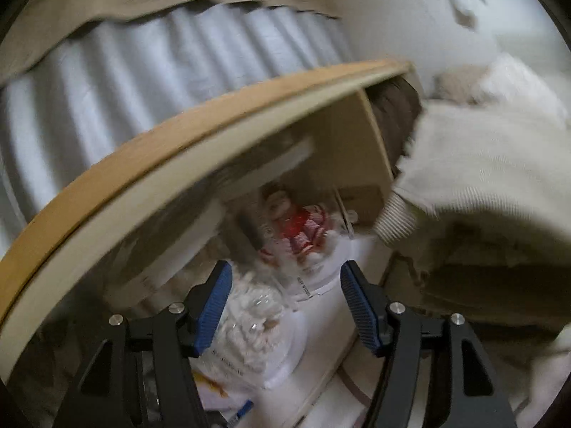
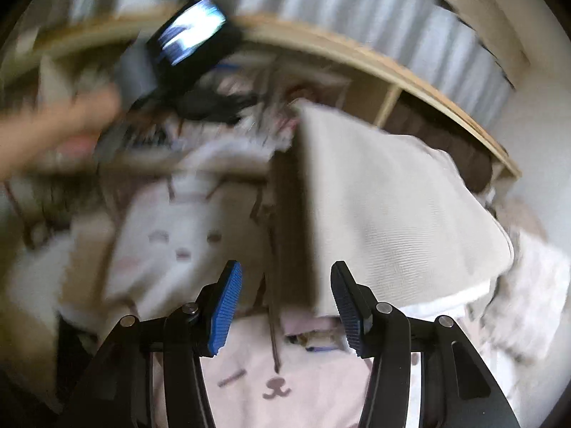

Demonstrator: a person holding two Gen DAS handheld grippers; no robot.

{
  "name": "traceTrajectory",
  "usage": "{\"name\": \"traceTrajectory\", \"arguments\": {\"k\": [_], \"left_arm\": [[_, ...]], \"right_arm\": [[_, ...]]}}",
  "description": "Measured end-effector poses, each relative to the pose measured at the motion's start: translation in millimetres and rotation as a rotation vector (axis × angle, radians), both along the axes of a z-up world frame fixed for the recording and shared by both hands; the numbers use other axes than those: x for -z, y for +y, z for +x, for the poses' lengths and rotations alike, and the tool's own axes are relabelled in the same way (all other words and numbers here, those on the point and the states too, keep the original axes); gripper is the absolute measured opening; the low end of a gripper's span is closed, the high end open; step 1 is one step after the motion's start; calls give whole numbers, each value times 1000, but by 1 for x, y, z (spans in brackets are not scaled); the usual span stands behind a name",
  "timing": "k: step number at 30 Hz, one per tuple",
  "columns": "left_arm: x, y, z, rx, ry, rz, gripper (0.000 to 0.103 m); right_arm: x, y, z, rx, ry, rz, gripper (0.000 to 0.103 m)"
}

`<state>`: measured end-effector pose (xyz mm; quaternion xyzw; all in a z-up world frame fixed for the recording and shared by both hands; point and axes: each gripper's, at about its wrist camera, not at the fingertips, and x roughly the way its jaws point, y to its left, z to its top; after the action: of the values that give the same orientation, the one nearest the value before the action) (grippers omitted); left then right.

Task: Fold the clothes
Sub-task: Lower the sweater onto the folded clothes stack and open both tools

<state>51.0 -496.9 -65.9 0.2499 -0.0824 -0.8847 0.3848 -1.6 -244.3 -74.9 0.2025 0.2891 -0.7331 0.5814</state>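
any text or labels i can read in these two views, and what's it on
No text can be read for certain in either view.
Clear plastic bag between the left gripper's open fingers: dark print, too blurred to read.
White packaging beyond it: a line of small print, too blurred.
Pink bedding under the open right gripper: only drawn animal faces, no words.

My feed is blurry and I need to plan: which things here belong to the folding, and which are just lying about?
For the folding:
beige sweater
pink bunny garment
left tool, open
right tool, open

Lying about:
wooden shelf
cardboard box
plastic bag with white stuff
red packet
curtain
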Motion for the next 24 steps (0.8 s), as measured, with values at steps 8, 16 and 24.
{"name": "traceTrajectory", "arguments": {"k": [8,16,24], "left_arm": [[-36,13,-32,77,138,209,64],[12,-5,-67,-41,-94,182,64],[11,-5,-38,-115,-82,239,76]], "right_arm": [[-4,-24,-67,95,-327,-72,52],[54,8,-60,98,-378,54,52],[43,47,-64,201,-373,33,52]]}}
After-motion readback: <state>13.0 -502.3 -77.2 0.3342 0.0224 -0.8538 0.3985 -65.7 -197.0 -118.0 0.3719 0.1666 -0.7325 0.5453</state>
